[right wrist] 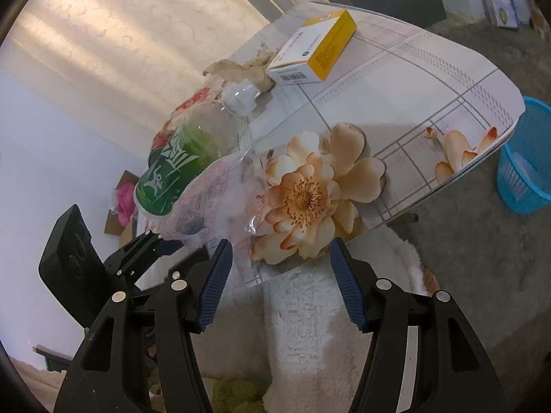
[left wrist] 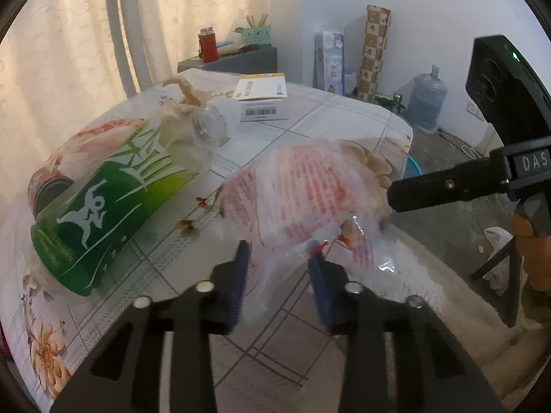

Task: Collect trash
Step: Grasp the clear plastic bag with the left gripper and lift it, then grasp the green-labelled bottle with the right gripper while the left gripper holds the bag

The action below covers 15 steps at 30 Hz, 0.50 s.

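A crumpled clear plastic bag [left wrist: 303, 192] with red print lies on the flowered table [left wrist: 330, 110] near its front edge. My left gripper [left wrist: 279, 265] is shut on the bag's near end, with bunched plastic filling the gap between its blue pads. A plastic bottle [left wrist: 103, 206] with a green label lies on its side just left of the bag. My right gripper [right wrist: 280, 275] is open and holds nothing, hovering off the table's front edge, right of the bag [right wrist: 213, 199]. In the left wrist view the right gripper [left wrist: 396, 194] reaches in from the right, its tip close to the bag.
Crumpled brown paper [left wrist: 182, 93] and a yellow and white box [right wrist: 316, 48] lie further back on the table. A blue basket [right wrist: 527, 158] stands on the floor past the table's right end. A white fluffy cover [right wrist: 310, 309] lies below the front edge. A water jug [left wrist: 427, 99] stands by the wall.
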Motion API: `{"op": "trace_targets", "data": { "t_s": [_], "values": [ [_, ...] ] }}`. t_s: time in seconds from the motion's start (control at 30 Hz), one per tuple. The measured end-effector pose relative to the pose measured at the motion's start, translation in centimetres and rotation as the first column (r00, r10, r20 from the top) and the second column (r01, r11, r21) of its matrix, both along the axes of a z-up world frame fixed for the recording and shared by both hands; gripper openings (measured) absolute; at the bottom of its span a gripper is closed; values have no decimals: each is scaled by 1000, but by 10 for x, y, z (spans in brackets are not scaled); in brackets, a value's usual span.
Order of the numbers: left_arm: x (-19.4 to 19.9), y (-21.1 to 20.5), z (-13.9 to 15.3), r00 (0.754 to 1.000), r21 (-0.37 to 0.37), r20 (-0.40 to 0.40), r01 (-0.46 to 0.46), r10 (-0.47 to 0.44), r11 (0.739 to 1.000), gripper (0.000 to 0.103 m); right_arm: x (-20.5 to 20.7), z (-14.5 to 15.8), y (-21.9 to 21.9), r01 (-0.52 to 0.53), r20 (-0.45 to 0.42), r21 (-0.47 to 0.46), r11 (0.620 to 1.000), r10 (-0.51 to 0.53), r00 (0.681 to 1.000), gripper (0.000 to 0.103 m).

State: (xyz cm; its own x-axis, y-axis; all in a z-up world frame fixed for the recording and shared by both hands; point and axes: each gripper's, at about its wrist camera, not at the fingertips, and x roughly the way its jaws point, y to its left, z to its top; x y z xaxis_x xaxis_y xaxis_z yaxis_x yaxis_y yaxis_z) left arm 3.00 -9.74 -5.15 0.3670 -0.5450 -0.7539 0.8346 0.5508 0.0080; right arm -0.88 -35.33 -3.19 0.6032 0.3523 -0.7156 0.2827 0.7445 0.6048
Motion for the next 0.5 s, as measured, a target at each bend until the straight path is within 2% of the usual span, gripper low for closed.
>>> {"op": "trace_targets", "data": {
  "t_s": [0.13,0.3,0.5],
  "values": [
    [6,5,0,999,-28,-43,-29,28,999,19,-1,2,0,5,4,-3,1000,-5,1000,57],
    [7,13,1,996,-54,-56,-66,63,996,8,-4,7,-1,13,18,-11,1000,-13,1000,57],
    [2,31,3,990,-90,-90,-115,107,989,6,-10,16,-6,30,40,-7,1000,-30,999,57]
  ]
}}
